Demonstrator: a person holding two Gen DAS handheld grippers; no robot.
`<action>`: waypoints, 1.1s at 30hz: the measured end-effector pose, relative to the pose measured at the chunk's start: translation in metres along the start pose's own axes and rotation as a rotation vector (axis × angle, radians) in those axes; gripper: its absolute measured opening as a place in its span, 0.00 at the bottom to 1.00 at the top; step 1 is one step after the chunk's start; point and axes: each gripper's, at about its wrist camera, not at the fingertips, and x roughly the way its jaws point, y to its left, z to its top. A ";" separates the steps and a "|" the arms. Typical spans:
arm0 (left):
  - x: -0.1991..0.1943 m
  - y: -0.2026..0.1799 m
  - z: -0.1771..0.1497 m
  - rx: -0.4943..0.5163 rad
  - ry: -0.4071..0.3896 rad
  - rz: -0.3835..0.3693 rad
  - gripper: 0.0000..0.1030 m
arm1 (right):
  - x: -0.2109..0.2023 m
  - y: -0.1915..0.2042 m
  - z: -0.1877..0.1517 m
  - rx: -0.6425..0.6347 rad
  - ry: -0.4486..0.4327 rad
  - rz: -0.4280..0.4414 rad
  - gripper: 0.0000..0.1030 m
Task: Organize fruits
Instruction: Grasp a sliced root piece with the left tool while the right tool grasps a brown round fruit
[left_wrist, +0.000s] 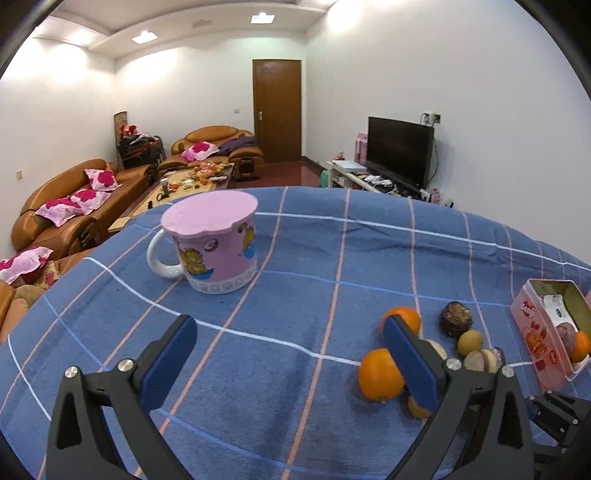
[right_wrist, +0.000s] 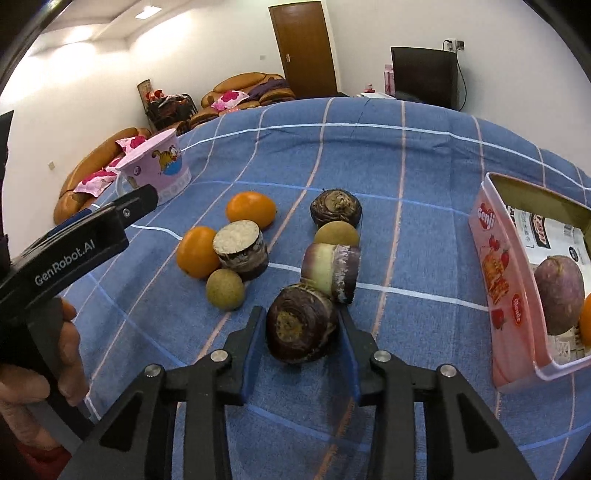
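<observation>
Your right hand-held gripper (right_wrist: 301, 328) has a dark, round water-chestnut-like fruit (right_wrist: 301, 328) sitting between its blue pads, which have closed in against its sides; it rests on the blue checked cloth (right_wrist: 406, 221) covering the bench. Just beyond it lies a purple-and-cream cut piece (right_wrist: 330, 271) on its side, then a small tan round fruit (right_wrist: 337, 233) and another dark fruit (right_wrist: 335, 207). To the left you have a second cluster: two oranges (right_wrist: 251, 208), a cut piece standing with its pale face up (right_wrist: 242, 248), and a tan round fruit (right_wrist: 224, 288) touching it. At the right edge sits the pink tin box (right_wrist: 491, 266), open, with a purple fruit (right_wrist: 559, 295) and part of an orange inside. Your left hand-held gripper (left_wrist: 291, 363) stands wide apart with nothing between its pads, hovering over the cloth beside the oranges. A pink lidded mug (left_wrist: 218, 243) stands farther back on the bench.
</observation>
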 end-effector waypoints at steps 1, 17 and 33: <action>-0.002 -0.001 0.000 0.005 -0.009 -0.007 0.99 | -0.004 -0.002 -0.002 0.006 -0.007 0.008 0.37; -0.019 -0.102 -0.018 0.235 0.043 -0.337 0.80 | -0.093 -0.072 -0.013 0.061 -0.306 -0.206 0.37; 0.028 -0.142 -0.029 0.197 0.290 -0.289 0.34 | -0.096 -0.087 -0.009 0.100 -0.328 -0.175 0.37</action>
